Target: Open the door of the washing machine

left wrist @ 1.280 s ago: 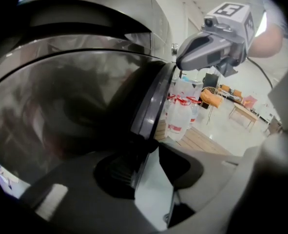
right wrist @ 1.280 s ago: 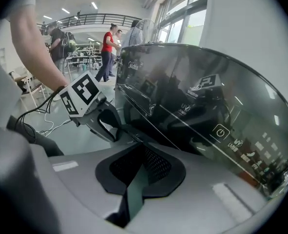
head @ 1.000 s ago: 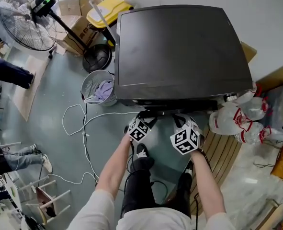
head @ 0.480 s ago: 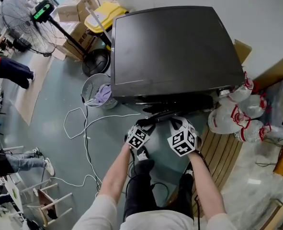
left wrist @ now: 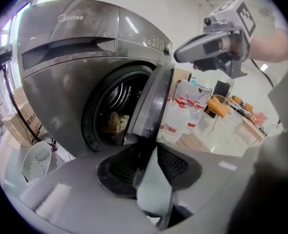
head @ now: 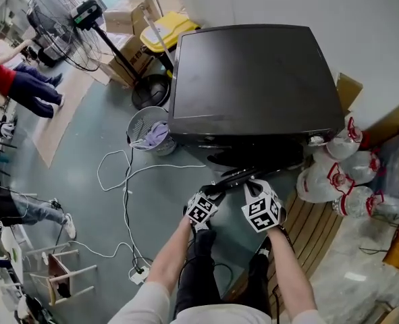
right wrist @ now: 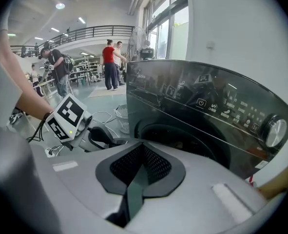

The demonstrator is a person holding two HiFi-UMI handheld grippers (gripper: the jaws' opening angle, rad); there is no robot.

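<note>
The left gripper's point(left wrist: 149, 156) jaws are closing around the edge of the door point(left wrist: 152, 101), ajar on the washing machine point(left wrist: 61, 87). The right gripper point(right wrist: 142, 154), jaws pressed together and empty, is just before it. The machine stands on a grey-green floor point(head: 84, 147); its badge point(left wrist: 70, 17) reads "Midea".

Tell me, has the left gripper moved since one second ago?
Yes. The left gripper has drawn back from the washing machine front, toward the person; its jaws are closing, with the door edge between them.
</note>
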